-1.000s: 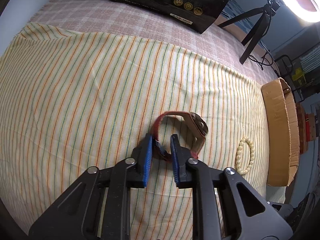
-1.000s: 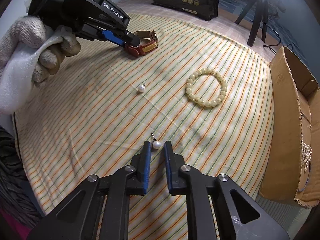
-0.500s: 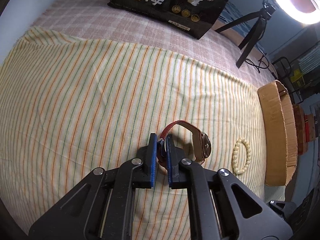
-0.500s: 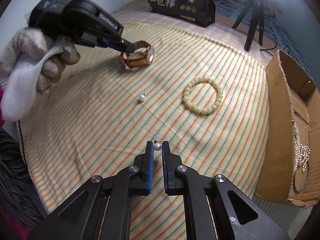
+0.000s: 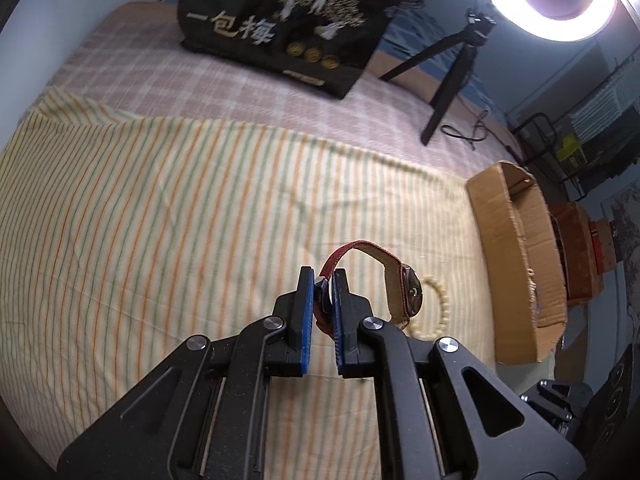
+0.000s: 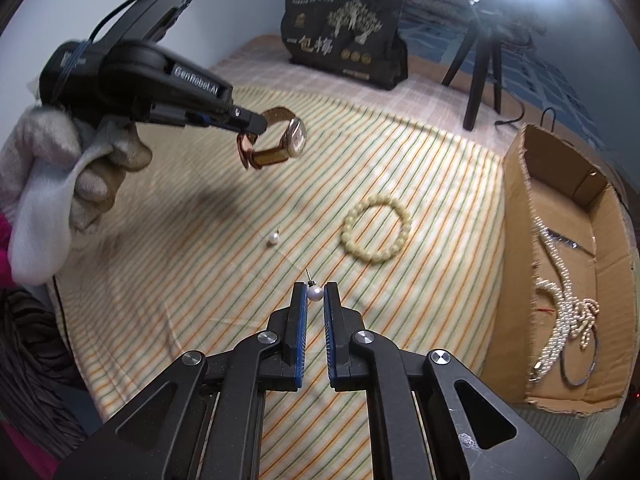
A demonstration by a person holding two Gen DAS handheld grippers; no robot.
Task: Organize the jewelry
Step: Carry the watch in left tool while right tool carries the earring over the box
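My left gripper [image 5: 323, 280] is shut on the red strap of a brown-strapped wristwatch [image 5: 402, 292], which hangs clear of the striped cloth [image 5: 160, 208]. In the right wrist view the same watch [image 6: 280, 142] dangles from the left gripper [image 6: 252, 124], held by a gloved hand [image 6: 60, 184]. My right gripper [image 6: 315, 294] is shut on a pearl stud earring [image 6: 315, 293], its pin pointing up and away. A second pearl earring [image 6: 273, 239] and a cream bead bracelet [image 6: 377, 233] lie on the cloth. The bracelet [image 5: 436, 304] shows partly behind the watch.
An open cardboard box [image 6: 560, 272] at the right holds pearl strands [image 6: 564, 320] and a thin ring. A black printed bag [image 5: 280, 20] and a tripod [image 5: 448, 68] with a ring light [image 5: 560, 0] stand at the back of the bed.
Both grippers closed and rose: the left one clamped the watch strap and lifted the watch off the cloth, the right one clamped the pearl earring and lifted it.
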